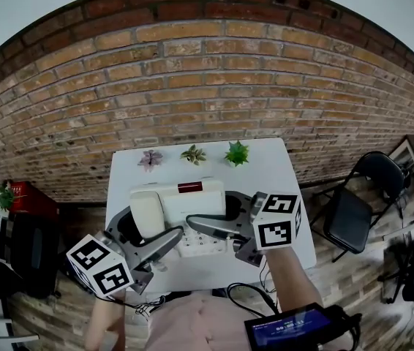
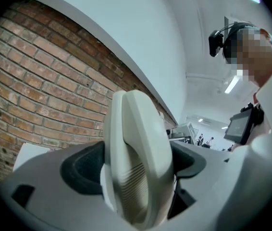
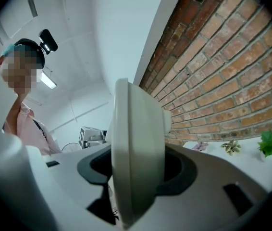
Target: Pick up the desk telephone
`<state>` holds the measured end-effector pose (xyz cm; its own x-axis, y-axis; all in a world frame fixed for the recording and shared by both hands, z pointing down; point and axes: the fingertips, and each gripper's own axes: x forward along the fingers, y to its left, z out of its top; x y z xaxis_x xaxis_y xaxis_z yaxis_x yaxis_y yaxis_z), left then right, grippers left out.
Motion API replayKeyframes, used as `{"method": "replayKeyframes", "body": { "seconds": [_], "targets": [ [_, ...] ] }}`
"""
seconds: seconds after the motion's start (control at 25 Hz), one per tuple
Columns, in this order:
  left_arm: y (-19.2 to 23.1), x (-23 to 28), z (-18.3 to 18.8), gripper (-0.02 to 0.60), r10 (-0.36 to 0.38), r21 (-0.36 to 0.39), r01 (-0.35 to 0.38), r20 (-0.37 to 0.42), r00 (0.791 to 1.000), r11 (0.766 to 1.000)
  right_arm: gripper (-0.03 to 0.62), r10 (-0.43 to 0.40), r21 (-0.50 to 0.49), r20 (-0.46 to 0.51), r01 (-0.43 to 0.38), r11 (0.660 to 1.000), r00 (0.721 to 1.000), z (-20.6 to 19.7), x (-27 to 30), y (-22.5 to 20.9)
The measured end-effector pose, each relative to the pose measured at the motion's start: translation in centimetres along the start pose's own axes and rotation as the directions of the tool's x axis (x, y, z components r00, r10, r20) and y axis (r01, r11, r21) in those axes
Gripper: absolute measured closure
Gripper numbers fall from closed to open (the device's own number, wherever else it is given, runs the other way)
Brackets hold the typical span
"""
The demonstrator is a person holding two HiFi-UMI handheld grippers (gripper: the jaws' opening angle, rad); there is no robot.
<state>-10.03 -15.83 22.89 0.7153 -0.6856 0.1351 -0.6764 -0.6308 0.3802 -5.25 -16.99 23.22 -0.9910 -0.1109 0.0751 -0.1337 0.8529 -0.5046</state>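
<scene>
In the head view we see the desk telephone [image 1: 181,198], cream with a dark red strip on its top, above the middle of a white table [image 1: 284,168] that stands against a brick wall [image 1: 207,72]. From this angle we cannot tell whether it is clear of the tabletop. The left gripper [image 1: 147,234] comes in from the lower left and clasps the telephone's left end, where the handset [image 1: 147,214] lies. The right gripper [image 1: 223,218] comes in from the right and clasps the opposite end. Each carries its marker cube towards us, and the key area of the telephone shows between the two near jaws. Three small plants [image 1: 193,153] stand in a row along the table's far edge, well apart from the telephone, and a black folding chair [image 1: 355,209] stands to the right of the table. In the left gripper view the telephone's rounded end [image 2: 138,148] rises upright between the jaws, which stand partly apart with a dark pad pressed on either side of it. A corner of the table [image 2: 28,154] and the wall lie beyond. In the right gripper view we find the same grip: the telephone's other end [image 3: 136,153] fills the gap between the half-spread jaws, both pads hard against it. The plants [image 3: 269,143] show on the table at the right, with the person wearing the head camera at the left.
</scene>
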Motion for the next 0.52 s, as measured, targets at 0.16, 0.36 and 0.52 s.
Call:
{"method": "replayKeyframes", "body": {
  "seconds": [0.16, 0.36, 0.52],
  "targets": [
    [-0.05, 0.03, -0.04, 0.158, 0.013, 0.003, -0.013, -0.010, 1.000, 1.000, 0.361, 0.003, -0.006, 0.001, -0.003, 1.000, 1.000, -0.06, -0.08, 0.05],
    [0.10, 0.12, 0.14, 0.160, 0.018, 0.010, -0.018, -0.012, 1.000, 1.000, 0.361, 0.005, -0.012, 0.004, -0.005, 1.000, 1.000, 0.05, 0.03, -0.06],
    [0.43, 0.25, -0.17, 0.161, 0.024, 0.010, -0.024, -0.017, 1.000, 1.000, 0.361, 0.005, -0.009, 0.001, -0.005, 1.000, 1.000, -0.29, 0.14, -0.49]
  ]
}}
